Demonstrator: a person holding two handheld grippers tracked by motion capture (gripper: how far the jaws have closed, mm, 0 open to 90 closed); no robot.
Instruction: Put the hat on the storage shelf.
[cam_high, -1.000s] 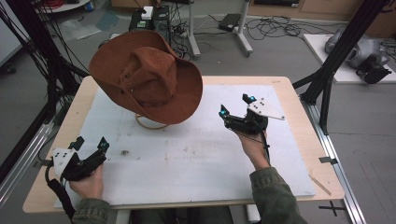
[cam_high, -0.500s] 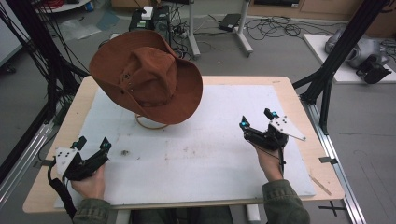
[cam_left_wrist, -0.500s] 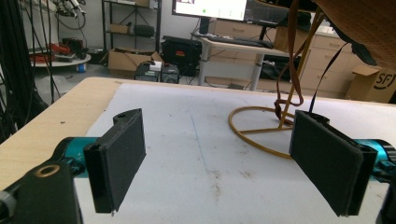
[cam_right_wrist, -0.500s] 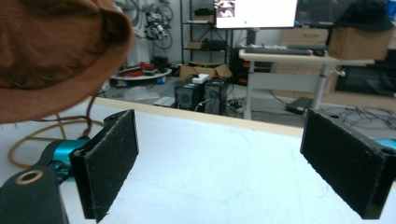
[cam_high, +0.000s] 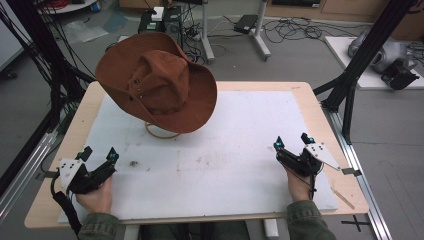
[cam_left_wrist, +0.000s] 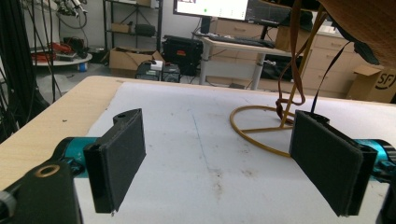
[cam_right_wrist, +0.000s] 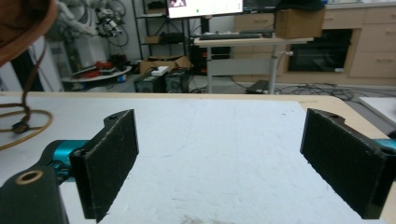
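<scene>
Both the left claw (cam_high: 98, 155) and right claw (cam_high: 292, 142) sit wide open and empty near the tabletop's (cam_high: 310, 105) front edge, bare white mat between them, while further back-left the brown suede hat (cam_high: 157, 82) perches tilted on its wire stand (cam_high: 161, 132).

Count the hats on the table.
1: a brown hat perched tilted on a wire stand at the table's far left, apart from the open left gripper and right gripper.

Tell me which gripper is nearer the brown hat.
Left. The left gripper sits below the brown hat, toward the table's near-left corner; the right gripper is farther, off to its right.
</scene>
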